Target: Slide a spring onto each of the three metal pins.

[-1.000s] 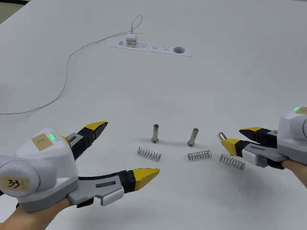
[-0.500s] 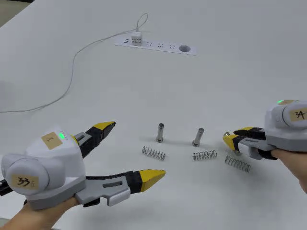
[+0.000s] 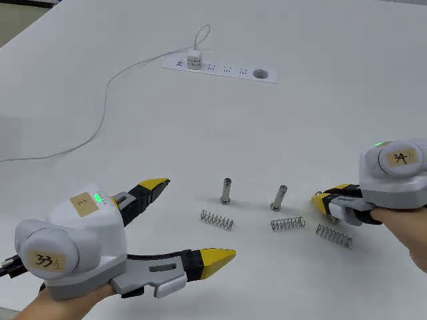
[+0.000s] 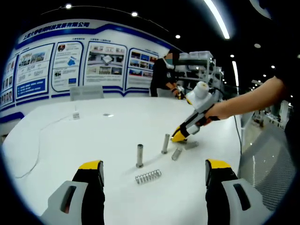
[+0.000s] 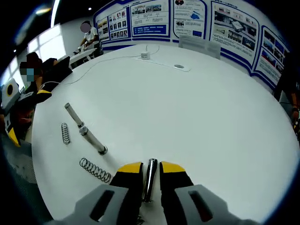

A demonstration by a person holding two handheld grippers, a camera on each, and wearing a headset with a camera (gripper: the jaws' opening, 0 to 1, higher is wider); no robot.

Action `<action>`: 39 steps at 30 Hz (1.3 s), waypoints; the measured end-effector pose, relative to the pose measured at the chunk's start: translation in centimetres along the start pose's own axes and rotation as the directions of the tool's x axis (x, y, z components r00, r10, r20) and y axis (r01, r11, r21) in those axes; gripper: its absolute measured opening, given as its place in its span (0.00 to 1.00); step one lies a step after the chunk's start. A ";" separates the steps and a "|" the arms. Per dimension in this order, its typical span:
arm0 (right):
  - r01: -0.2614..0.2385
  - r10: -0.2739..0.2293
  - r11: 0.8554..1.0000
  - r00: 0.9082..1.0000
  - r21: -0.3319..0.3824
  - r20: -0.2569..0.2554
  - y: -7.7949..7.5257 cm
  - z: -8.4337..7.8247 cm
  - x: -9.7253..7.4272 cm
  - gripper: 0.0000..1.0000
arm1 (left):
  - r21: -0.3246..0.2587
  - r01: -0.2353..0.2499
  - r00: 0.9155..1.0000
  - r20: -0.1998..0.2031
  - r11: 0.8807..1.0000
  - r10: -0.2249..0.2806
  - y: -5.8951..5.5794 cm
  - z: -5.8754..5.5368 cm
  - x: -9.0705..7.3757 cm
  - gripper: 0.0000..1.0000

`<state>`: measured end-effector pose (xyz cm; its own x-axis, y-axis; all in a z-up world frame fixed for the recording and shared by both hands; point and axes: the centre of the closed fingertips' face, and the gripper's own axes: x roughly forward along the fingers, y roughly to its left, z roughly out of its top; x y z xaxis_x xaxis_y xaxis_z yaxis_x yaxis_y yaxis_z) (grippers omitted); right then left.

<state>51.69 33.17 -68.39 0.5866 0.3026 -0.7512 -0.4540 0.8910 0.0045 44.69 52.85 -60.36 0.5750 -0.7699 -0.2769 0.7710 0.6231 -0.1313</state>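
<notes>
Our right gripper (image 3: pixel 321 201), whose jaws stood apart beside the rightmost pin (image 5: pixel 151 177) a second ago, now pinches it with its spring (image 3: pixel 333 235) lying just beside, so we judge threading can start, while our left gripper (image 3: pixel 197 217) hangs wide open, empty.

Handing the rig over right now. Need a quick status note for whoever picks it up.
Left gripper: open, holding nothing, over the near-left part of the table.
Right gripper: shut on the right pin.
Left pin and middle pin stand on the table.
Left spring, middle spring and right spring lie flat in a row just in front of the pins.
Done: nothing yet, no spring is on a pin.
Left: all three springs.
</notes>
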 end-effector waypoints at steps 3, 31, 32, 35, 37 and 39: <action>-0.011 0.011 1.000 1.000 -0.001 -0.010 0.2 -0.1 0.1 0.14 | -0.003 -0.003 1.000 0.001 1.000 0.003 0.1 0.0 0.0 0.91; 0.055 -0.051 0.993 0.998 0.101 -0.036 -0.2 0.0 0.2 0.08 | 0.010 0.018 1.000 -0.006 1.000 -0.018 -0.3 -0.1 0.1 0.88; 0.056 -0.053 0.993 0.998 0.100 -0.038 -0.2 0.0 0.2 0.08 | 0.011 0.019 1.000 -0.004 1.000 -0.019 -0.4 0.0 0.1 0.88; 0.062 -0.059 0.992 0.998 0.112 -0.037 -0.2 0.0 0.1 0.08 | 0.014 0.022 1.000 -0.006 1.000 -0.022 -0.5 -0.1 0.1 0.88; 0.064 -0.060 0.991 0.998 0.114 -0.036 -0.1 -0.2 0.1 0.08 | 0.015 0.025 1.000 -0.012 1.000 -0.025 -0.5 -0.2 0.0 0.87; 0.061 -0.058 0.991 0.998 0.116 -0.030 0.0 -0.2 0.0 0.08 | 0.019 0.026 1.000 -0.015 0.999 -0.025 -0.5 -0.3 0.0 0.87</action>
<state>51.57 33.10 -68.52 0.5911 0.2405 -0.7699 -0.3364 0.9410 0.0356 44.25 52.55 -60.55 0.5512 -0.7834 -0.2872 0.7905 0.6004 -0.1206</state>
